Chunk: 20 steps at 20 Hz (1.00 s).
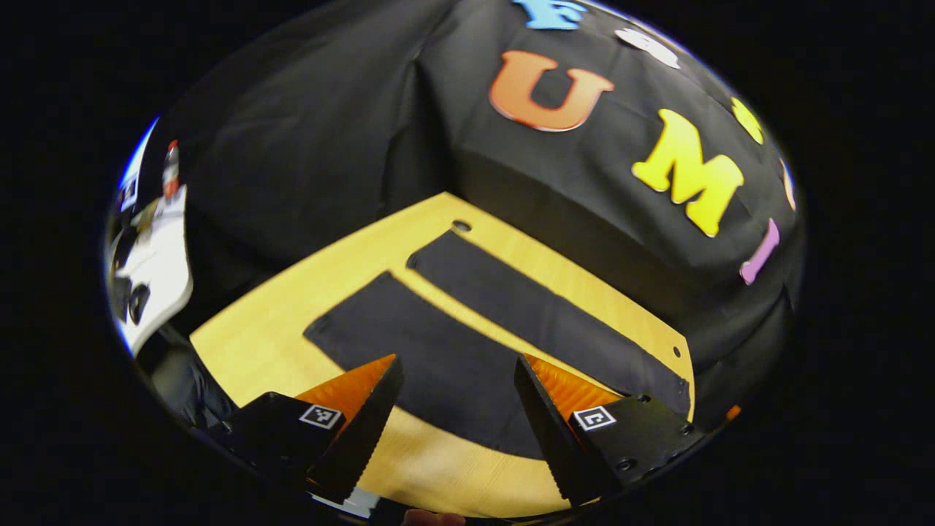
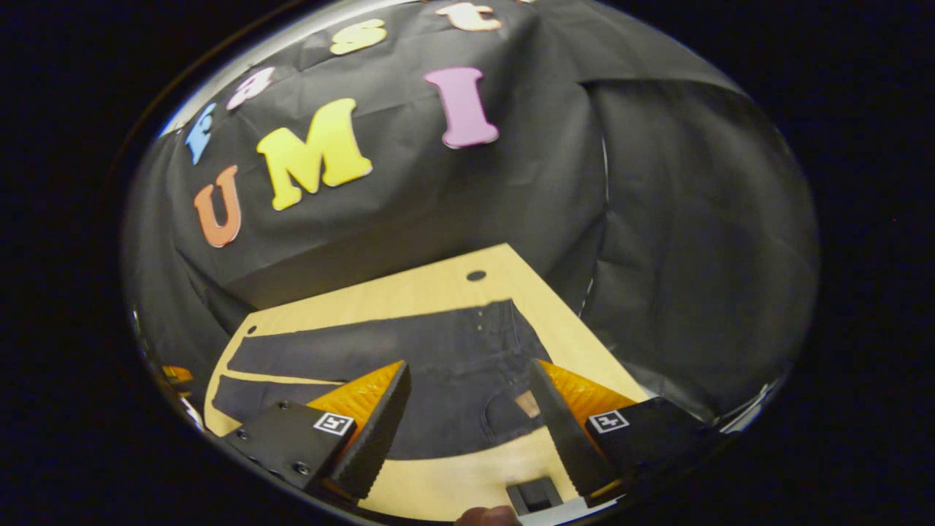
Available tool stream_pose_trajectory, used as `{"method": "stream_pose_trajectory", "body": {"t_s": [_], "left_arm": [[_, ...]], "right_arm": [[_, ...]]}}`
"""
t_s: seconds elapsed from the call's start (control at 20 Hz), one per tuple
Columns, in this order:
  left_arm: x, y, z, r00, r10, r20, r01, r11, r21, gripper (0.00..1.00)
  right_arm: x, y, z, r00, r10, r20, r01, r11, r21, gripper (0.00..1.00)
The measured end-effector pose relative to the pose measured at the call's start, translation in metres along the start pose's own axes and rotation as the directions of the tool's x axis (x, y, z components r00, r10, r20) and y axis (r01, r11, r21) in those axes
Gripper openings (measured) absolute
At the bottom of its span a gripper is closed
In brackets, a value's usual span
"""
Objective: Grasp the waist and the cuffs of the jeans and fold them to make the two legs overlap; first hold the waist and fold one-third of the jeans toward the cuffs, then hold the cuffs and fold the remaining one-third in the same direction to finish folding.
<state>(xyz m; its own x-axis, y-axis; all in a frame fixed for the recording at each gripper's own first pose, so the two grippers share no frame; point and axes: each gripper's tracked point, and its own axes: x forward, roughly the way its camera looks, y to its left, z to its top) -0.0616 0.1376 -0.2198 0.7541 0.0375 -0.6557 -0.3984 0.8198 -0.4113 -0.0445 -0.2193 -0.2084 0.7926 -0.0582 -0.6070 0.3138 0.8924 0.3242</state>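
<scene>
- Grippers first: the left gripper hangs above the near edge of the wooden table, tilted down toward the leg end of the jeans; its view looks along the legs to the cuffs.
- The right gripper hovers over the same near edge, aimed at the waist end of the jeans.
- Count: one pair of dark jeans, two legs, two grippers, one table.
- Jeans lie flat and unfolded on the table. In the left gripper view the two legs run side by side away from the camera, a narrow strip of bare wood showing between them.
- In the right gripper view the waist lies toward the table's right edge, with a back pocket and a small tan patch just by the right finger; the legs stretch off to the left.
- Both tools are spread wide, jaws well apart, gripping nothing; whether any finger brushes the cloth I cannot tell.
</scene>
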Motion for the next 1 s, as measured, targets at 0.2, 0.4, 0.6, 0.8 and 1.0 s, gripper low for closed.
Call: {"method": "stream_pose_trajectory", "body": {"t_s": [0.2, 0.4, 0.6, 0.8, 1.0], "left_arm": [[0.021, 0.024, -0.02, 0.993, -0.039, -0.107, 0.004, 0.952, -0.305, 0.99], [0.034, 0.047, -0.019, 0.987, -0.063, -0.145, -0.021, 0.859, -0.511, 0.99], [0.057, 0.072, -0.007, 0.984, -0.064, -0.166, -0.049, 0.8, -0.598, 0.99], [0.076, 0.091, -0.006, 0.978, -0.04, -0.207, -0.1, 0.776, -0.623, 0.99], [0.086, 0.093, -0.01, 0.973, -0.046, -0.225, -0.117, 0.742, -0.66, 0.99]], "right_arm": [[0.032, -0.029, -0.048, 0.989, 0.018, -0.148, 0.029, 0.95, 0.311, 0.98], [0.062, -0.05, -0.068, 0.978, 0.035, -0.207, 0.089, 0.822, 0.562, 0.98], [0.084, -0.058, -0.072, 0.972, 0.028, -0.231, 0.13, 0.759, 0.638, 0.98], [0.095, -0.061, -0.074, 0.97, 0.016, -0.241, 0.149, 0.743, 0.653, 0.98], [0.104, -0.072, -0.074, 0.971, 0.0, -0.24, 0.173, 0.691, 0.701, 0.98]]}}
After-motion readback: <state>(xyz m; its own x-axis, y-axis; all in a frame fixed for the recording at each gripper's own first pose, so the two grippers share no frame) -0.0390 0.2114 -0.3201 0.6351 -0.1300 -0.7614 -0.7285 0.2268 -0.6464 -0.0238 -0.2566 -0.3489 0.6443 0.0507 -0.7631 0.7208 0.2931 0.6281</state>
